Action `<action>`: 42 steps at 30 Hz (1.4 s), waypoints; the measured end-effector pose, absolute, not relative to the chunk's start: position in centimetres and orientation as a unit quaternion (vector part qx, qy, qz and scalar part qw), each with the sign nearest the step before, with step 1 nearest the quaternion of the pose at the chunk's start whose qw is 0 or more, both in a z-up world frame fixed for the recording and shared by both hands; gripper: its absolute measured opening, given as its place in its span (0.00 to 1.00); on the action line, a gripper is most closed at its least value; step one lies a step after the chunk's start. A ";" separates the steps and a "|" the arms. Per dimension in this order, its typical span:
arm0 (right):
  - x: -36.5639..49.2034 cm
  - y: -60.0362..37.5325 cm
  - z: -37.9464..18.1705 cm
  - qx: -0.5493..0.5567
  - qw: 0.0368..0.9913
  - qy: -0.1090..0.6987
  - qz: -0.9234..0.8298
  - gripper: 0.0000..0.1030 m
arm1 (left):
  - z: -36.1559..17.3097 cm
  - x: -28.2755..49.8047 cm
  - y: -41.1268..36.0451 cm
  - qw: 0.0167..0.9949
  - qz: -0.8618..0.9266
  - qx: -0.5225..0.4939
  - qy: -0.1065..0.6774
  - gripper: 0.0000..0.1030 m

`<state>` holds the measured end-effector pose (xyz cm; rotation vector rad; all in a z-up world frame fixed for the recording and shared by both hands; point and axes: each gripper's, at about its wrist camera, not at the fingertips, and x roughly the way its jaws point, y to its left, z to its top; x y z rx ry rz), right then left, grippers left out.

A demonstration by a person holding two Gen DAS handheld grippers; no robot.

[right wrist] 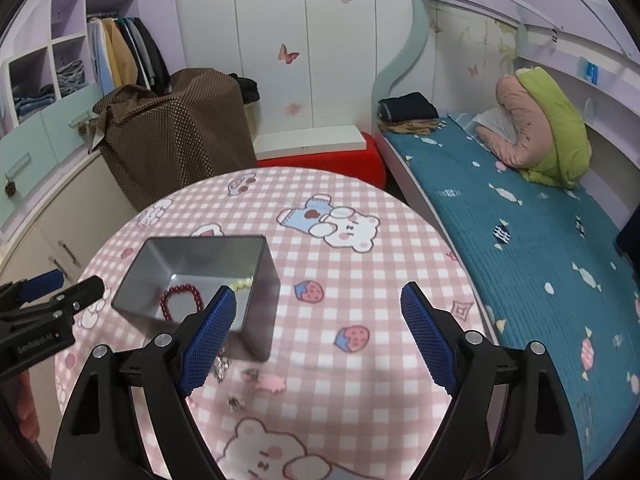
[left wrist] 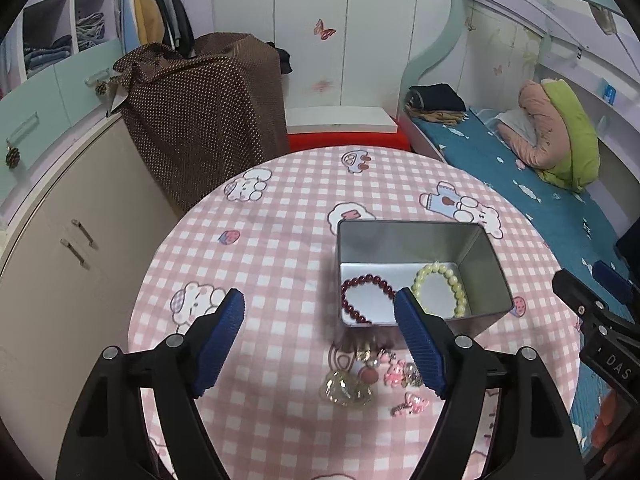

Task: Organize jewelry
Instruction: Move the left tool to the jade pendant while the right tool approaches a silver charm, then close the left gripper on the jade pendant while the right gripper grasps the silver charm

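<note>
Metal tin (left wrist: 404, 240) on the checked tablecloth (left wrist: 280, 264) holds a dark red bracelet (left wrist: 362, 296) and a pale yellow bracelet (left wrist: 446, 284). Loose trinkets (left wrist: 372, 376) lie just before it, between the left gripper's (left wrist: 320, 312) spread, empty fingers. Right gripper (right wrist: 318, 304) hangs tilted downward beside the tin, likewise released.

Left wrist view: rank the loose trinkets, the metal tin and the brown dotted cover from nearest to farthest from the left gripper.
From the left gripper:
1. Loose trinkets, on the cloth just below its fingertips.
2. Metal tin, ahead and right, holding two bracelets.
3. Brown dotted cover, off the table, far left.
</note>
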<state>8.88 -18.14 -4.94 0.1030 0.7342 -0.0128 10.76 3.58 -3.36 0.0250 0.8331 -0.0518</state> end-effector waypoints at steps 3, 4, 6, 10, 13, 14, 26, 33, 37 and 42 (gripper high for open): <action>8.3 -18.0 -5.6 0.050 0.929 0.367 -0.003 0.80 | -3.8 10.4 4.0 0.912 -0.023 0.007 0.410 0.74; 8.1 -18.0 -5.8 0.049 0.928 0.369 -0.002 0.80 | -4.1 10.3 4.1 0.910 -0.023 0.007 0.413 0.75; 7.8 -17.7 -6.3 0.045 0.926 0.376 0.004 0.80 | -4.7 10.1 4.3 0.908 -0.024 0.008 0.419 0.75; 7.2 -17.1 -7.5 0.036 0.920 0.391 0.011 0.80 | -6.0 9.7 4.4 0.900 -0.023 0.012 0.435 0.76; 7.1 -16.7 -8.4 0.035 0.915 0.402 0.021 0.80 | -7.5 9.5 4.4 0.891 -0.027 0.010 0.454 0.76; 7.1 -16.7 -8.6 0.035 0.913 0.405 0.024 0.80 | -8.0 9.5 4.4 0.888 -0.029 0.011 0.459 0.76; 6.8 -14.9 -12.0 0.026 0.894 0.444 0.048 0.80 | -11.8 9.9 4.4 0.870 -0.025 0.010 0.493 0.76; 6.5 -13.4 -12.7 0.004 0.895 0.441 0.067 0.80 | -11.8 9.6 3.6 0.877 -0.049 0.026 0.477 0.75; 6.4 -12.4 -13.0 -0.014 0.899 0.430 0.079 0.79 | -12.0 9.4 2.8 0.878 -0.077 0.030 0.472 0.60; 6.9 -11.8 -13.7 -0.020 0.894 0.438 0.095 0.53 | -11.9 9.3 2.5 0.872 -0.117 0.016 0.475 0.36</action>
